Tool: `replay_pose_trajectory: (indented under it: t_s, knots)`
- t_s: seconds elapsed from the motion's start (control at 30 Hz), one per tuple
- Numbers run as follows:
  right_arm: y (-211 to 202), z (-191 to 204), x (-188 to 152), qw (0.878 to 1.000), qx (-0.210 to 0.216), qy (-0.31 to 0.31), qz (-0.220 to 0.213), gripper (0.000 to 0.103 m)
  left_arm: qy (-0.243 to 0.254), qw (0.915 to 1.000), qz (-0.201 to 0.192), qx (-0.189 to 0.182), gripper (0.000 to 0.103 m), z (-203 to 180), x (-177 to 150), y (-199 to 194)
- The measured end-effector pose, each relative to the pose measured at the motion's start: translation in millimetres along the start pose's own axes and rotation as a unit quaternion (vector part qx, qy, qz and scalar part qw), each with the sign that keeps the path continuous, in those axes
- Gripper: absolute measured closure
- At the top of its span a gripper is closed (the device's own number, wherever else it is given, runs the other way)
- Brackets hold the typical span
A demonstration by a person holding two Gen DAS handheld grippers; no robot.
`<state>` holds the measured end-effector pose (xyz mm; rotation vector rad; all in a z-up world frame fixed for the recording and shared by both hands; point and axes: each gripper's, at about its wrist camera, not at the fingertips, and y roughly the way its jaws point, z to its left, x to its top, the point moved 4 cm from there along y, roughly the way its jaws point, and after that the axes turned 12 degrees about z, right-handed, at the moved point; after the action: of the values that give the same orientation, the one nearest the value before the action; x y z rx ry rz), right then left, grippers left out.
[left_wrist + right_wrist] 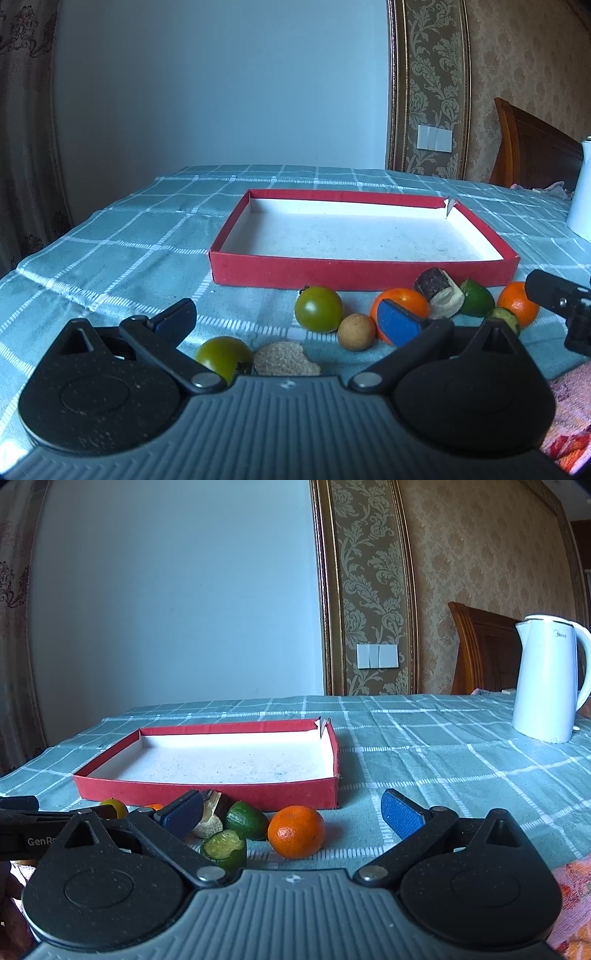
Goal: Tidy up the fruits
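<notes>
A shallow red box [295, 272] [207, 789] with a white, bare floor lies on the checked tablecloth. In front of it sit two green tomatoes [318, 308] [222, 355], a small tan round fruit [354, 331], a crusty beige piece [284, 364], two oranges [410, 300] [517, 302] and green cut pieces [477, 297]. My left gripper [288, 322] is open above the near fruits, holding nothing. My right gripper [293, 812] is open too, with an orange [296, 831] and a cut green piece [224, 849] between its fingers, untouched.
A white electric kettle [548, 679] stands at the right back of the table. A wooden chair back [484, 650] rises behind the table. Patterned cloth [576, 897] lies at the near right edge. The other gripper's black arm [22, 834] shows at the left.
</notes>
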<state>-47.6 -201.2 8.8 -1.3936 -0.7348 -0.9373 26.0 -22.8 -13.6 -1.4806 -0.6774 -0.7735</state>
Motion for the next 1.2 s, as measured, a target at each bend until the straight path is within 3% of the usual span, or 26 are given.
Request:
replay_pose_trajectory:
  t_s: [0.93,1.2]
  knots:
    - [1,-6,-7,1.000,0.011,0.013,-0.001,0.000,0.027,0.9988,-0.027,0.031,0.000,-11,5,-6]
    - [2,-6,-8,1.000,0.013,0.013,0.001,0.000,0.029,0.9973,-0.062,0.027,0.000,-12,27,-9]
